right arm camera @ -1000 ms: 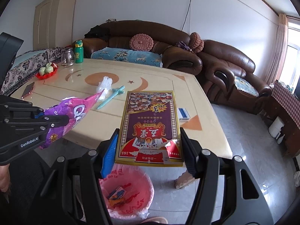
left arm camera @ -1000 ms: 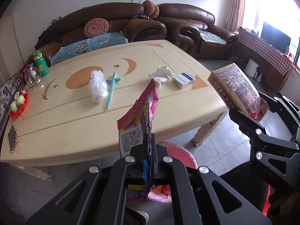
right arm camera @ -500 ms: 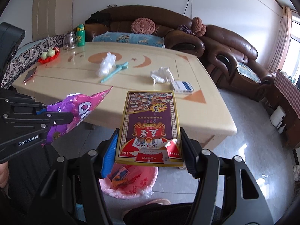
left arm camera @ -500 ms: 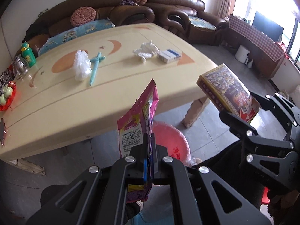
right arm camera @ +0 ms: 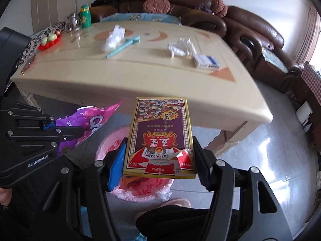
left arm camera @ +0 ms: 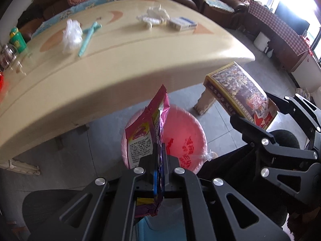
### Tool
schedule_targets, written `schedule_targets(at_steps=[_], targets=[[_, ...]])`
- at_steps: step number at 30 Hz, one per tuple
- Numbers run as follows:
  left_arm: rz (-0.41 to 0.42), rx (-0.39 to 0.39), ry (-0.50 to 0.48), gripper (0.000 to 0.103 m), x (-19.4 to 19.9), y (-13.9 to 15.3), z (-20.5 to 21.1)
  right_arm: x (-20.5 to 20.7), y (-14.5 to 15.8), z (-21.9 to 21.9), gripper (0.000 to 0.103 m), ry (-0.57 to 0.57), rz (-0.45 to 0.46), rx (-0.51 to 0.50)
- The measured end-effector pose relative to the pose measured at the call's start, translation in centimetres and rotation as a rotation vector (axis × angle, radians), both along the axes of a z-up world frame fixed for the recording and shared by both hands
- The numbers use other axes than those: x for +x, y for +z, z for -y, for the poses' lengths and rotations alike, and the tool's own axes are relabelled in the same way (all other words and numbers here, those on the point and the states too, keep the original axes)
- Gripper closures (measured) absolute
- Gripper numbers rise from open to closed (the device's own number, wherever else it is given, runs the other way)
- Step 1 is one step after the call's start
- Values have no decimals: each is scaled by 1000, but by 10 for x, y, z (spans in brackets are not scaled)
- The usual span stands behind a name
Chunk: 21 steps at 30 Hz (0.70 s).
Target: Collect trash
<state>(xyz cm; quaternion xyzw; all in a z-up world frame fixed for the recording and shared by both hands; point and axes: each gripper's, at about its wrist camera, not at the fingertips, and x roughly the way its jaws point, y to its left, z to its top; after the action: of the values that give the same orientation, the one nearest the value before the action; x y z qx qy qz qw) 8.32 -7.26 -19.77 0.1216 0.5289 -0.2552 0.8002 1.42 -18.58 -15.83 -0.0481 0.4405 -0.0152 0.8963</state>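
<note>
- Trash first: a shiny pink and purple snack bag (left arm camera: 147, 138) stands up in the middle of the left wrist view. The left gripper (left arm camera: 158, 160) has its two black fingers pressed tight on the bag's lower part.
- Behind the bag, low in the middle of that view, sits a round pink plastic bin (left arm camera: 180, 136) on the grey floor. The bag is above its left side.
- On the right of the same view, a flat purple and gold card box (left arm camera: 238, 92) sticks out of the right gripper's black fingers.
- In the right wrist view, the snack bag (right arm camera: 92, 122) shows at the middle left, pinched in the left gripper (right arm camera: 78, 132).
- In the middle of that view, the right gripper (right arm camera: 159, 160) squeezes the card box (right arm camera: 160, 136) from both sides, one blue pad (right arm camera: 117, 164) against its left edge. The box lies flat, above the pink bin (right arm camera: 140, 188).
- Up top, the big cream table (right arm camera: 140, 76) holds a crumpled clear plastic bag (right arm camera: 113, 38), a light blue stick wrapper (right arm camera: 123, 46), a white crumpled tissue (right arm camera: 181, 46) and a small white and blue box (right arm camera: 206, 61), from left to right.
</note>
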Motion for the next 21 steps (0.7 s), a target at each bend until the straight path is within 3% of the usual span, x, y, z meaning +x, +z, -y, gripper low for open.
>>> schedule_targets(at_steps=[21], targets=[[-224, 52, 24, 100, 51, -108, 4, 49, -100, 1, 43, -21, -214, 86]])
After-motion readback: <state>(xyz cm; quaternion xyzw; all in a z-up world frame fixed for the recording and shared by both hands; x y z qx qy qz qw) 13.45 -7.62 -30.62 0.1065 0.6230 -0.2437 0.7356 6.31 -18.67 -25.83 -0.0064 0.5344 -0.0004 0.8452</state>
